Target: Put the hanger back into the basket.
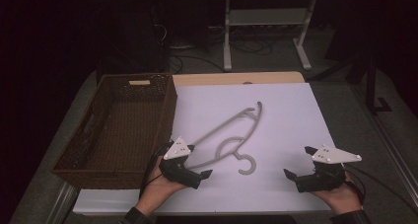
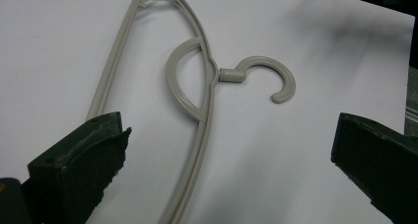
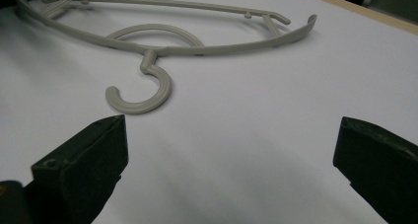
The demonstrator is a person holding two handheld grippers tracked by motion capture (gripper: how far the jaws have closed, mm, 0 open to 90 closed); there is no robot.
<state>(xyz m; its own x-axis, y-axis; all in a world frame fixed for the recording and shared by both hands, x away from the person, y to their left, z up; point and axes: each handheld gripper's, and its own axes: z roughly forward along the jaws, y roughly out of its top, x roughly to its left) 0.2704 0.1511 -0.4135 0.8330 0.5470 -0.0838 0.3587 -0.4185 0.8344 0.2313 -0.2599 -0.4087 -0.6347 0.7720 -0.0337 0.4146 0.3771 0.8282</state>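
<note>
Grey hanger [image 1: 231,135] looked matt ribbed plastic, basket [image 1: 118,130] was brown woven wicker, white sheet [image 1: 291,115] lay smooth, matt

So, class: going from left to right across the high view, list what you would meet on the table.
Basket → left gripper → hanger → right gripper. Both grippers' jaws are open.

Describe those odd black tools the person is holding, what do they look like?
Each hand holds a black pistol-shaped gripper: the left gripper and the right gripper. Each ends in two blocky black jaws, carries a pale grey three-cornered plate dotted with small marks on top, and trails a thin black cable. Dark cuffs show at both wrists.
</note>
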